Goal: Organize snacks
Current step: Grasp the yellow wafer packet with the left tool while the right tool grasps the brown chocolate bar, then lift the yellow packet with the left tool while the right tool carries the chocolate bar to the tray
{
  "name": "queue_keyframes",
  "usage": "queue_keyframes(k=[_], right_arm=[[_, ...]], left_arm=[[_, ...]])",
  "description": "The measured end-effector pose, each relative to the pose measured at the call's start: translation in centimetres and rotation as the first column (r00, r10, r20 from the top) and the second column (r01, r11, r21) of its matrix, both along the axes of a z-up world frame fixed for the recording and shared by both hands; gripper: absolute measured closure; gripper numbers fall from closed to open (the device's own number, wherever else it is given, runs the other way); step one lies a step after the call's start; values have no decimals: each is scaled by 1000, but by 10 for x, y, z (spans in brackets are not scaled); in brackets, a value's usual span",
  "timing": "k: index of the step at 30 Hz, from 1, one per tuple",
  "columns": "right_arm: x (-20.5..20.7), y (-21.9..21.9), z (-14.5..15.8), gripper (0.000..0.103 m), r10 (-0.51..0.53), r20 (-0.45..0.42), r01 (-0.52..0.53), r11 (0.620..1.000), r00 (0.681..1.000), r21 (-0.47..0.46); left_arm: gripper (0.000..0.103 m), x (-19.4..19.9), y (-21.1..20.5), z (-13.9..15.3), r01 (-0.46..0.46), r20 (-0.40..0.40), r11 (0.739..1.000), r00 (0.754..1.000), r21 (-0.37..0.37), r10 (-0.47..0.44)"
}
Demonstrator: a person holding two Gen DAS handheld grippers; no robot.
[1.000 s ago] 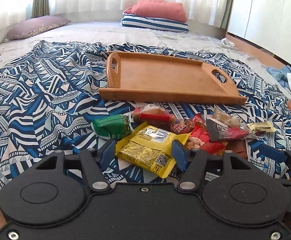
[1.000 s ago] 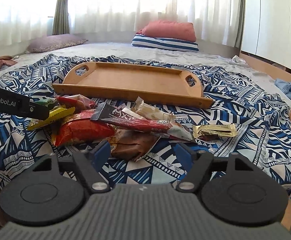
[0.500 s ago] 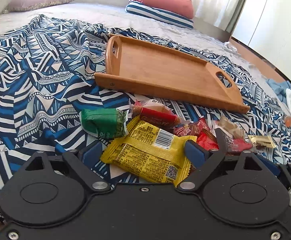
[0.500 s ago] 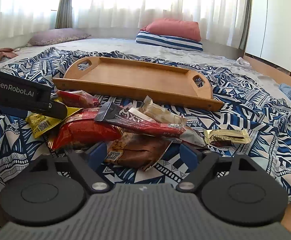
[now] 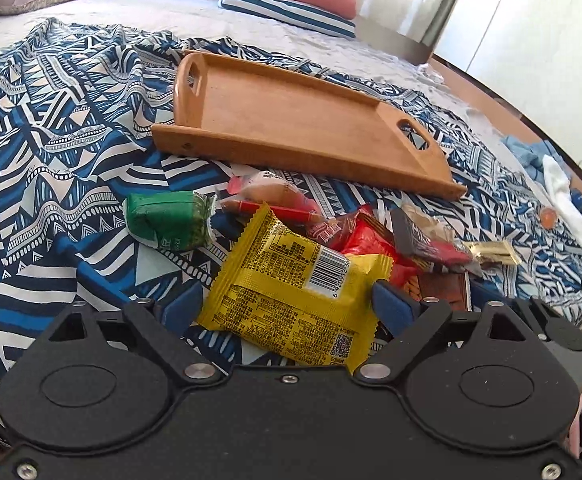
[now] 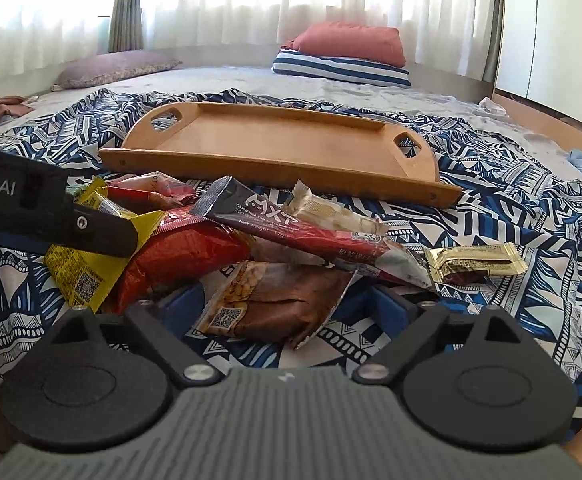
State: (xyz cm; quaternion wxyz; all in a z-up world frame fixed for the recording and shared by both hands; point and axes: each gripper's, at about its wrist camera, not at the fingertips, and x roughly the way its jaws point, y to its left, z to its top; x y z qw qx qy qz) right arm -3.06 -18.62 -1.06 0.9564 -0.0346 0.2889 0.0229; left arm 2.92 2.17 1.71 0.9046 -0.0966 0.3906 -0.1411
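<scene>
Two handheld grippers, one black, one grey

The left gripper [image 5: 285,306] has a matte black body, round pivot discs, silver screws and blue fingertips [image 5: 389,304]; white "bot.AI" lettering shows on its side. The right gripper [image 6: 285,304] has a ribbed grey body, black linkages, silver screws and blue fingertips [image 6: 183,300].

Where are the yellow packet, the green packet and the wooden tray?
yellow packet [image 5: 295,292], left wrist view, middle of its printed back.
green packet [image 5: 167,220], left wrist view, centre of wrapper.
wooden tray [image 5: 291,116], left wrist view, bare floor.
</scene>
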Motion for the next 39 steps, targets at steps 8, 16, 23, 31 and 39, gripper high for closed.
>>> queue_keyframes(k=[8, 16, 23, 31, 39], right_arm=[[-7, -7, 0, 6, 6, 12, -6, 1000, 1000, 9], [-17, -16, 2, 6, 14, 26, -14, 1000, 1000, 9], [-23, -23, 3, 6, -1, 30, 0, 1000, 1000, 9], [-31, -41, 5, 6, -42, 26, 42, 999, 999, 22], [-29, -47, 8, 6, -56, 33, 56, 998, 998, 12]], left_arm=[[3, -10, -14, 2, 60, 3, 997, 998, 50, -60], [18, -2, -11, 4, 38, -18, 999, 999, 2, -38], [36, -1, -1, 9, 7, -32, 999, 999, -33, -8], [37, -10, 4, 16, -22, -5, 1000, 1000, -2, 22], [36, -14, 9, 18, -52, -1, 999, 999, 14, 52]])
